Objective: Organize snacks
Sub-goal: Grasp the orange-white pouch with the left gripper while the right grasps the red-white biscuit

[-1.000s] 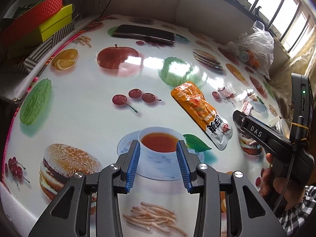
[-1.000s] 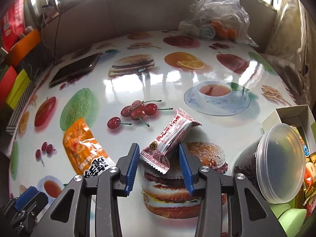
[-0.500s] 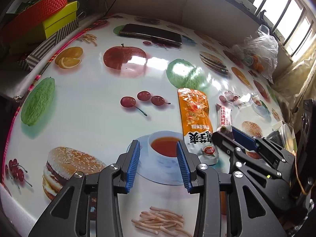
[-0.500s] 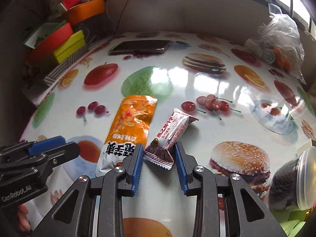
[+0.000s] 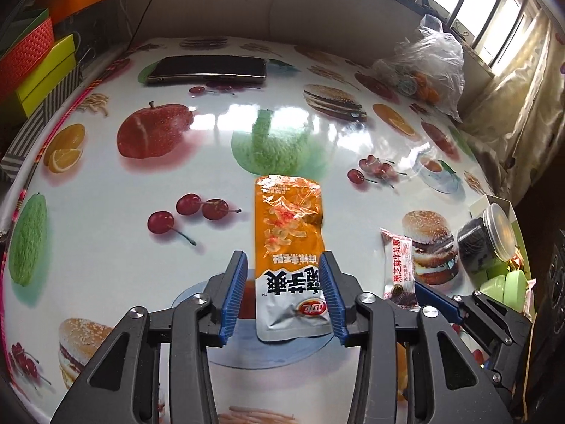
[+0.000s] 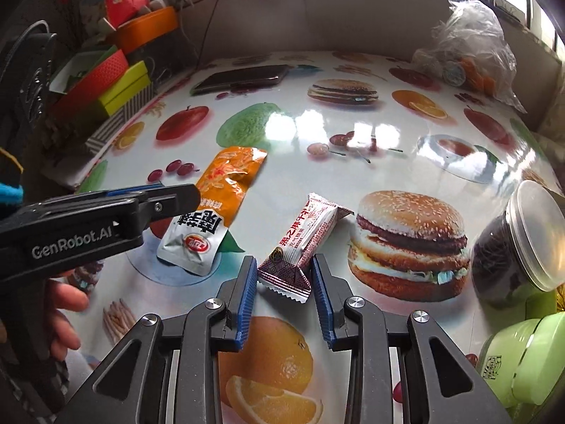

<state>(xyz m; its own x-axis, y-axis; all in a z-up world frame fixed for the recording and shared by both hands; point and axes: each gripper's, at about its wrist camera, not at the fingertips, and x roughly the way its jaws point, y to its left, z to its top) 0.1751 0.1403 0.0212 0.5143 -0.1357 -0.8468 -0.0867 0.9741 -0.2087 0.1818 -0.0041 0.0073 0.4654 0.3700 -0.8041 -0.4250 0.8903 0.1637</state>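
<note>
Our left gripper (image 5: 282, 275), jaws opening, straddles an orange-and-silver snack pouch (image 5: 289, 243) lying flat. Our right gripper (image 6: 282, 275) stands narrow around a red-and-white candy bar (image 6: 300, 243). To its right, a clear-lidded jar (image 6: 512, 243) holds something dark.

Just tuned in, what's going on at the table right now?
A person is working two handheld grippers over a food-print table. The left gripper straddles the silver end of the orange snack pouch; its jaws are opening and it has no grip. The right gripper frames the end of the red-and-white candy bar, which lies flat. Neither snack is lifted yet.
</note>
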